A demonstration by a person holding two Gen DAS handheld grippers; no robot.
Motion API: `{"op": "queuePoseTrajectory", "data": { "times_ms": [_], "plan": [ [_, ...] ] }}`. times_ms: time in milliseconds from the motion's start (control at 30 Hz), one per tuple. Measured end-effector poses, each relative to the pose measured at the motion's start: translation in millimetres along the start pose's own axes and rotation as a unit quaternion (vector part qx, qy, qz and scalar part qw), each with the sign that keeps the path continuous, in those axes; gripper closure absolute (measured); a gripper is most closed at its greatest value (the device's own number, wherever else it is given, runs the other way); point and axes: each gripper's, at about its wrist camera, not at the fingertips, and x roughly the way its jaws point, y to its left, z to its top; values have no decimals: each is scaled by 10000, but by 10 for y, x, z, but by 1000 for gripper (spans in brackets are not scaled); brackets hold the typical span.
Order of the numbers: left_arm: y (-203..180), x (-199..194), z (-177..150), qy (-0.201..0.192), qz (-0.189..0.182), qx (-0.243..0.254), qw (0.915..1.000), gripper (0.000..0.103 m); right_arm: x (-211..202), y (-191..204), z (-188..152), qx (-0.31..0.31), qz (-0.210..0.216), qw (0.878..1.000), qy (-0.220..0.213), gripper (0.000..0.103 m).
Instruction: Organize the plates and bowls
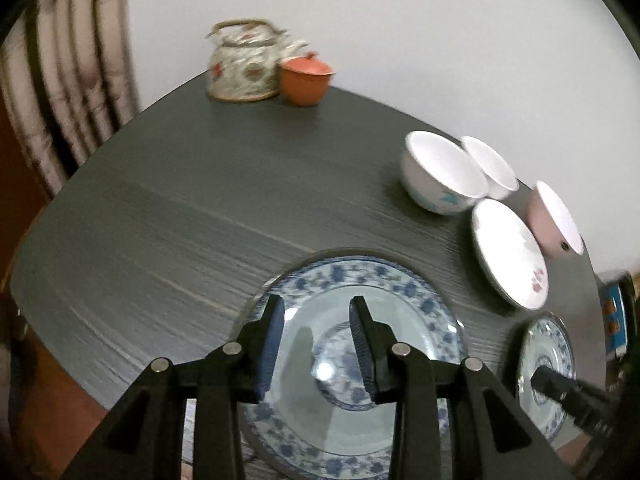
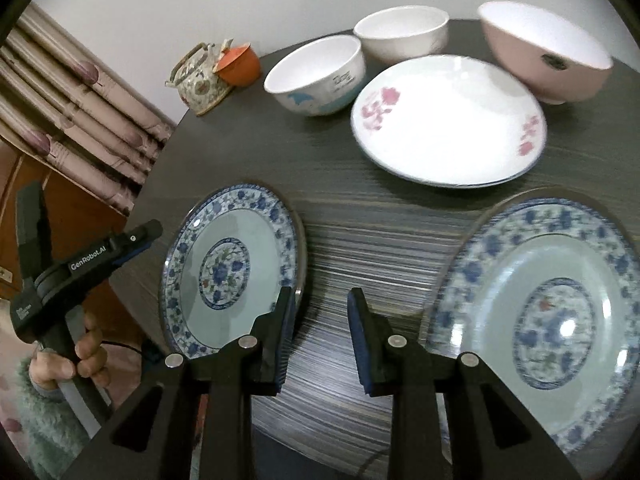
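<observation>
Evidently both tongs were empty. The left tongs (image 1: 316, 344), low in the left wrist view, stood parted above the left blue-patterned plate (image 1: 360, 360) with nothing between the pads, apart from its surface as far as the view showed. The right tongs (image 2: 320, 340), at the bottom of the right wrist view, were likewise released, hanging over a bare strip of the dark tabletop (image 2: 360, 248) between the two blue plates. That placing reads as a pause between plates, neither one yet gripped.

Outward from there, the left blue-patterned plate (image 2: 236, 268) lay flat at centre left of the right wrist view, the right blue-patterned plate (image 2: 552, 320) flat at lower right; the two were well apart, not stacked. Above them sat the white plate with pink flowers (image 2: 448, 120), and behind it three bowls: the white bowl with blue print (image 2: 316, 76), the plain white bowl (image 2: 404, 32) and the pink bowl (image 2: 548, 52). All three stood upright and looked empty, and the plates carried nothing.

At the upper left a floral teapot (image 2: 200, 80) and an orange lidded cup (image 2: 240, 64) stood touching or nearly so. A hand (image 2: 80, 356) at lower left gripped the left handle.
</observation>
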Motion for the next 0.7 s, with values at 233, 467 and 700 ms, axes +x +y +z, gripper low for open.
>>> {"op": "queuePoseTrajectory", "data": {
  "times_ms": [233, 467, 700],
  "plan": [
    [-372, -17, -160, 24, -228, 469, 9986, 63, -315, -290, -62, 97, -166, 9995, -240, 76],
    [-781, -3, -347, 350, -475, 791, 9951, 63, -586, -645, -153, 210, -430, 9979, -434, 77],
    [-1277, -19, -458, 748, -1265, 735, 9864, 63, -850, -1054, -191, 342, -628, 9956, -601, 76]
  ]
}}
